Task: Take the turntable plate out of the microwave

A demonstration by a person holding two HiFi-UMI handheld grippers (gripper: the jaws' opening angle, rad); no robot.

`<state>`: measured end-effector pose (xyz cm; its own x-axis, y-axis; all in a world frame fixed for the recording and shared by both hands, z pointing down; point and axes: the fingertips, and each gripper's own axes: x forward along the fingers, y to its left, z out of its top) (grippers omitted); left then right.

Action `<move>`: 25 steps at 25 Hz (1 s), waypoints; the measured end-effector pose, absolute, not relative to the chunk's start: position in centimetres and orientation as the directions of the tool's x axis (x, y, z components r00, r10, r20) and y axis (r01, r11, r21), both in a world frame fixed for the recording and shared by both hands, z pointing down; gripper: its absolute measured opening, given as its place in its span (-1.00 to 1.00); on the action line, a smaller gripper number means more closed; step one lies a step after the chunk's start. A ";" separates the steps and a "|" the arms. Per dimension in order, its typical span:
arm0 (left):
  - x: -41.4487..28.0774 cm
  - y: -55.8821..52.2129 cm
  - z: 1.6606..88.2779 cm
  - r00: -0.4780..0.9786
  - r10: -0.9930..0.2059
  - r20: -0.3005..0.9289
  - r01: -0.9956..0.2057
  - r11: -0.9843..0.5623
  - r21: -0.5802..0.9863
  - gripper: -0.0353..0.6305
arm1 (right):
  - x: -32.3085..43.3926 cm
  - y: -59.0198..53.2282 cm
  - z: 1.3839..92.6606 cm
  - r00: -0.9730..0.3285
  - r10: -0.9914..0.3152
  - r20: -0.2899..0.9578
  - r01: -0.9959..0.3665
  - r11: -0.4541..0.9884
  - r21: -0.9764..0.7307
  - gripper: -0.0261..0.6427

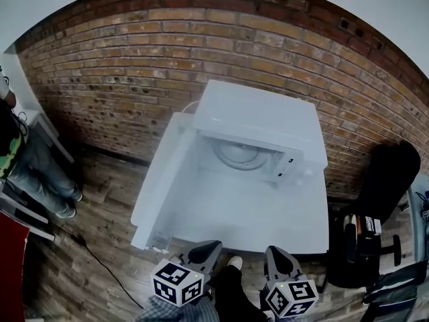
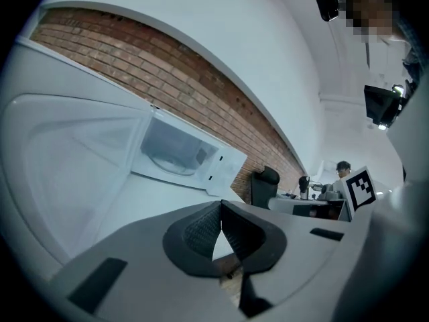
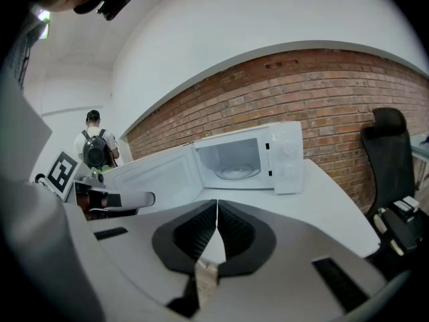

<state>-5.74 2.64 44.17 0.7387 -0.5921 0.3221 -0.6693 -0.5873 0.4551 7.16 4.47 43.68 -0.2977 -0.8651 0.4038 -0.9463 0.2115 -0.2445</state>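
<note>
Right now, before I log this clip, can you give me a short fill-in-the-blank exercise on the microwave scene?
1. The door of the microwave stands ____.
2. The turntable plate lies ____ the microwave.
3. The left tongs and the right tongs are both ____, with nothing between them.
4. The wall behind the microwave is made of ____.

Missing words: open; inside; shut; brick.

The person is wearing a grey checked sleeve [image 1: 175,311], dark trousers [image 1: 234,295] and a pale shoe [image 1: 234,262]. The left gripper [image 1: 208,249] and right gripper [image 1: 277,255] are showing pale grey bodies, black ribbed pads [image 2: 201,230] and white cubes [image 1: 177,282] carrying black square markers.
</note>
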 end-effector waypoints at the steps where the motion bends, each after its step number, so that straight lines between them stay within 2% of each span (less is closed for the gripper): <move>1: -5.7 1.9 44.3 0.732 -0.599 0.324 -0.676 -0.580 0.455 -0.86 | 7.3 3.4 44.0 -0.303 -0.862 0.407 -0.946 0.218 -0.242 -0.87; 5: -4.7 -1.5 44.8 0.706 -0.623 0.336 -0.700 -0.543 0.465 -0.86 | 8.2 -0.6 44.7 -0.336 -0.846 0.414 -0.936 0.253 -0.244 -0.87; 14: -0.5 -9.3 44.2 0.652 -0.677 0.342 -0.737 -0.458 0.498 -0.87 | 11.9 -9.0 43.8 -0.392 -0.814 0.429 -0.917 0.384 -0.110 -0.87; 25: -0.1 -17.0 45.9 0.563 -0.732 0.382 -0.781 -0.321 0.535 -0.86 | 13.4 -14.0 45.1 -0.441 -0.782 0.441 -0.897 0.402 -0.184 -0.87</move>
<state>-0.06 -17.01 45.90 0.5634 -0.7324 0.3824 -0.7811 -0.3213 0.5354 13.43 -13.98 45.11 -0.4409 -0.7815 0.4414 -0.8969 0.4018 -0.1844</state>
